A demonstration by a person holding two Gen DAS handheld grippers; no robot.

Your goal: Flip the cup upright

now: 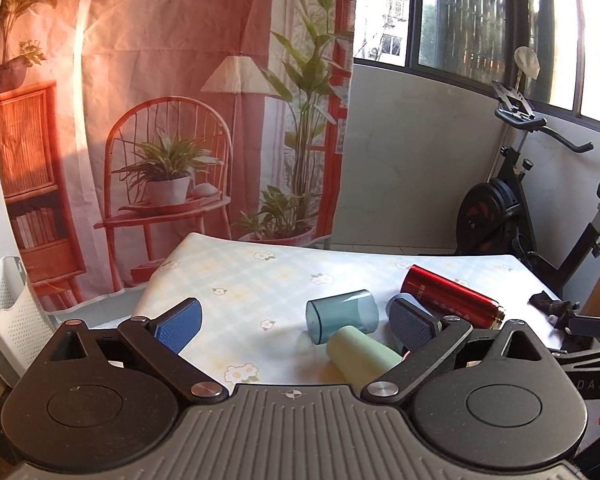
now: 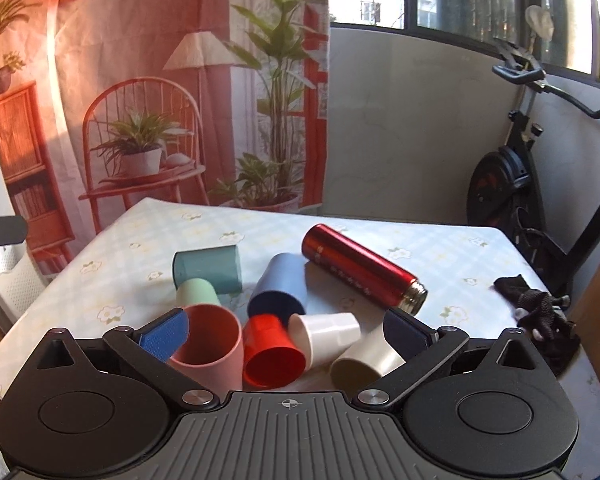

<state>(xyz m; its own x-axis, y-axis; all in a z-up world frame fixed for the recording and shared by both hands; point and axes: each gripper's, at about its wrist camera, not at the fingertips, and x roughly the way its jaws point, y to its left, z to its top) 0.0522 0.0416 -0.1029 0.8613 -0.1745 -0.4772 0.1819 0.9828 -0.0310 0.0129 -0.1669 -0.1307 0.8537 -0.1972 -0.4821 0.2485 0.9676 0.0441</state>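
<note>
Several cups lie on their sides in a cluster on the table (image 2: 112, 240): a teal cup (image 2: 208, 269), pale green cup (image 2: 198, 292), blue cup (image 2: 278, 290), pink cup (image 2: 210, 350), red cup (image 2: 272, 350), white cup (image 2: 324, 334) and cream cup (image 2: 366, 362). My right gripper (image 2: 286, 332) is open above the near cups, holding nothing. My left gripper (image 1: 296, 320) is open; the teal cup (image 1: 342, 316) and pale green cup (image 1: 362, 356) lie between its fingers, untouched.
A red thermos flask (image 2: 362, 270) lies on its side behind the cups, also in the left wrist view (image 1: 452, 298). A black cloth (image 2: 540, 312) sits at the table's right edge. An exercise bike (image 2: 520, 184) stands right; a white basket (image 1: 4, 304) left.
</note>
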